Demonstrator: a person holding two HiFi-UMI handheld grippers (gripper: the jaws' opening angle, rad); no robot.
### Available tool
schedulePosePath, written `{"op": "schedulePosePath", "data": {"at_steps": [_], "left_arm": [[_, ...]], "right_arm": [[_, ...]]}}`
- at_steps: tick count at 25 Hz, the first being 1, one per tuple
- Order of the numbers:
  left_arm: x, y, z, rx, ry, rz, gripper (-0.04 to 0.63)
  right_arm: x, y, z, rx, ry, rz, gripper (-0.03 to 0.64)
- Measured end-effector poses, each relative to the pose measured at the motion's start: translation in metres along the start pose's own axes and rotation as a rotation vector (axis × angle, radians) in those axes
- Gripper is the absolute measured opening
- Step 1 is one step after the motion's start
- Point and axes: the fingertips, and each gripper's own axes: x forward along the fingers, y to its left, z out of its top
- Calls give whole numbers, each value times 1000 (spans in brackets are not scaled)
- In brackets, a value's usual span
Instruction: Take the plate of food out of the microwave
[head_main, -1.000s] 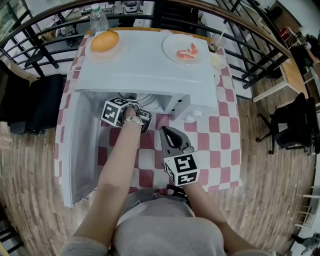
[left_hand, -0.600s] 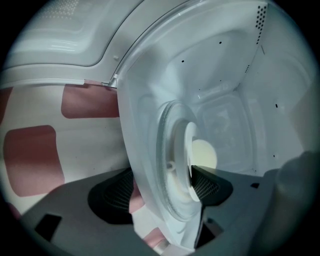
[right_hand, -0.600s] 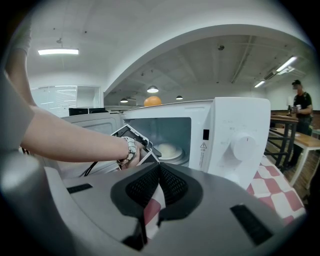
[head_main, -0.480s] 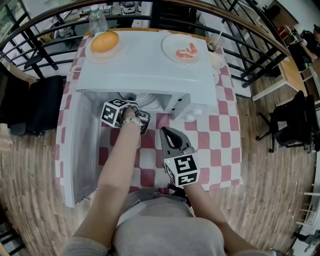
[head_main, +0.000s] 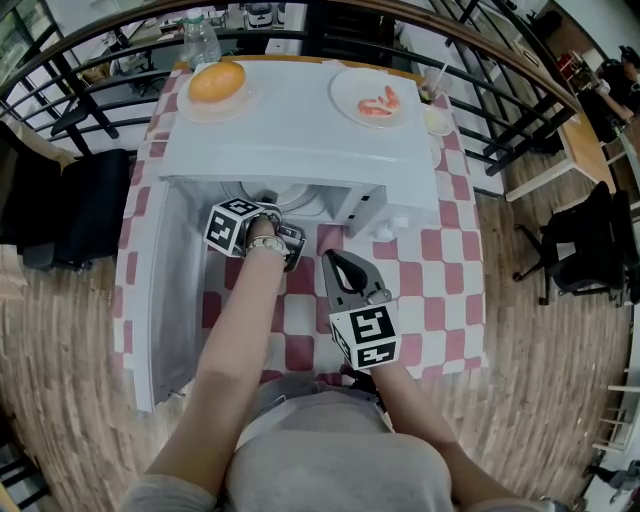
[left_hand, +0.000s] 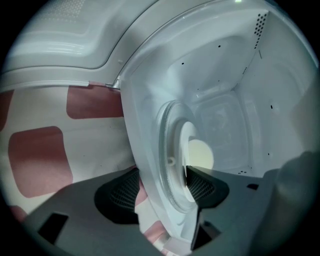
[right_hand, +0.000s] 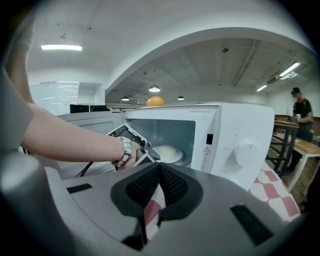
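A white microwave (head_main: 290, 130) stands on the checked table with its door (head_main: 160, 300) swung open to the left. Inside, a white plate (left_hand: 189, 145) with a pale round food (left_hand: 201, 155) rests on the glass turntable (left_hand: 167, 165); the right gripper view also shows this plate (right_hand: 167, 152). My left gripper (head_main: 268, 207) reaches into the opening. Its jaws (left_hand: 162, 189) stand open and have just been closing, with the cavity's front sill and the turntable's near rim between them. One pad (left_hand: 202, 185) overlaps the plate's edge. My right gripper (head_main: 337, 260) is shut and empty in front of the microwave.
On the microwave's top sit a plate with an orange bun (head_main: 217, 82) and a plate with pink food (head_main: 375, 100). A bottle (head_main: 198, 35) and a small dish (head_main: 437, 120) stand behind. Railings ring the table, and black chairs (head_main: 580, 250) stand at both sides.
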Motion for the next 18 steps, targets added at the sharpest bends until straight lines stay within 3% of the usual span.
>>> {"op": "schedulePosePath", "data": {"at_steps": [10,18], "left_arm": [[-10,3,-2,-1,31,-47,250],[-22,2,-5,18,38,-57,161]], "right_arm": [[-5,10,-6,-8,12,-9,23],[-9,17,-8,-5,10,-16,23]]}}
